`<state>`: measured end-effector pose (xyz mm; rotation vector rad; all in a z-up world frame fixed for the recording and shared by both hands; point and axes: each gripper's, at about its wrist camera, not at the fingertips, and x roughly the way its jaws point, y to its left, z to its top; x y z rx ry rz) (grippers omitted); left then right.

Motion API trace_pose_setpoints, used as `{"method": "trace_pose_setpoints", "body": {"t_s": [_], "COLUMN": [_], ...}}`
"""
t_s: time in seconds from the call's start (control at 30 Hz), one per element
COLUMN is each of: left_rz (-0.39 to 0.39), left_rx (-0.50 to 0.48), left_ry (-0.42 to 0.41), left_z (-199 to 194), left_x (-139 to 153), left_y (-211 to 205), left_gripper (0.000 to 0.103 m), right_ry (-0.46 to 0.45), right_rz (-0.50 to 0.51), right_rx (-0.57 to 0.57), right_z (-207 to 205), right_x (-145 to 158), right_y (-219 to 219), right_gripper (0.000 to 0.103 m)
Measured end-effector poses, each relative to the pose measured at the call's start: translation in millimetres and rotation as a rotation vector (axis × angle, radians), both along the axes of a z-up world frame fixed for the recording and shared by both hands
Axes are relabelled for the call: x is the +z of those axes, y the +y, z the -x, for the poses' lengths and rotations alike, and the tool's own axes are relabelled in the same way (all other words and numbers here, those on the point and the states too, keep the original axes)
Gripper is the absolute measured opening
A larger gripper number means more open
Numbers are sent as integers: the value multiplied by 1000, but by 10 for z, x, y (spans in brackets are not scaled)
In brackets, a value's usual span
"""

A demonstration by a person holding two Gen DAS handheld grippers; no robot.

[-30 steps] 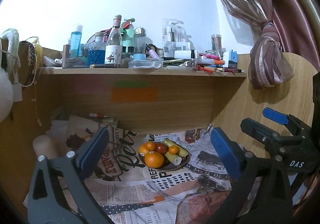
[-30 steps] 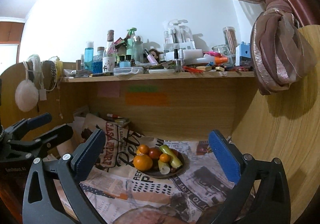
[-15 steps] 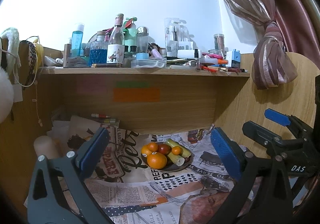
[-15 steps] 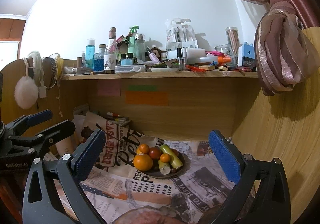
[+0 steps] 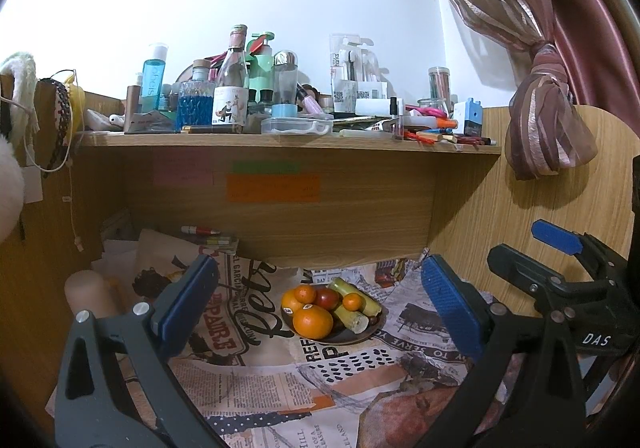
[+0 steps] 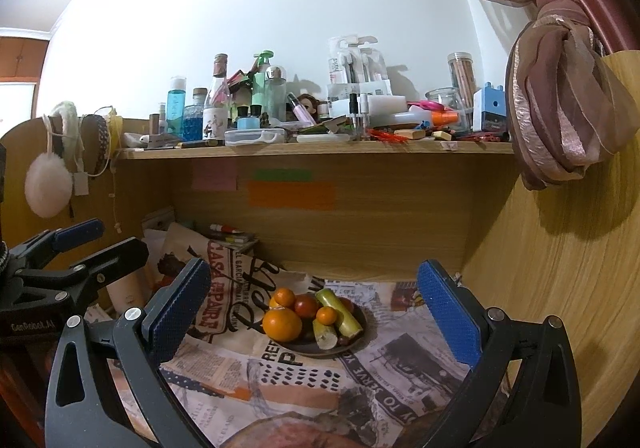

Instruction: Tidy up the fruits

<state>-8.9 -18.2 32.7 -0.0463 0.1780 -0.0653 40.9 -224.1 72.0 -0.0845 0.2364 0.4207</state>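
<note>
A dark plate (image 5: 362, 337) (image 6: 360, 332) of fruit rests on newspaper under the shelf. It holds a large orange (image 5: 313, 321) (image 6: 282, 324), smaller oranges (image 5: 305, 293) (image 6: 326, 315), a dark red fruit (image 5: 327, 298) (image 6: 306, 305) and pale green cane pieces (image 5: 352, 318) (image 6: 338, 310). My left gripper (image 5: 318, 308) is open, well short of the plate, with nothing between its blue pads. My right gripper (image 6: 314, 308) is open and empty too, also back from the plate. Each gripper shows in the other's view: the right gripper (image 5: 560, 268), the left gripper (image 6: 64, 252).
Newspaper (image 5: 260, 368) covers the desk. A wooden shelf (image 5: 280, 138) above carries many bottles, boxes and pens. Wooden side panels (image 6: 560, 268) close in both sides. A tied curtain (image 5: 548, 128) hangs at right. A cream tube (image 5: 88, 292) and papers sit at back left.
Both views have drifted slightly: the plate and shelf sit a little further right and lower in the left wrist view. Both grippers stay open and empty.
</note>
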Motion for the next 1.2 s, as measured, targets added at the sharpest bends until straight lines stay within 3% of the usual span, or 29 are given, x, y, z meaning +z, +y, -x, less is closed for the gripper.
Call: {"method": "trace_pose_setpoints", "body": {"t_s": [1.2], "left_rz": [21], "left_rx": [11], "left_ry": [25], "left_z": [-44], "left_x": [-20], "left_y": [-116], "left_gripper": [103], "right_ry": [15], "right_rz": [-12], "right_rx": [-3], "right_z": [-58], "right_x": [-29], "right_y": [8], "right_gripper": [103]}}
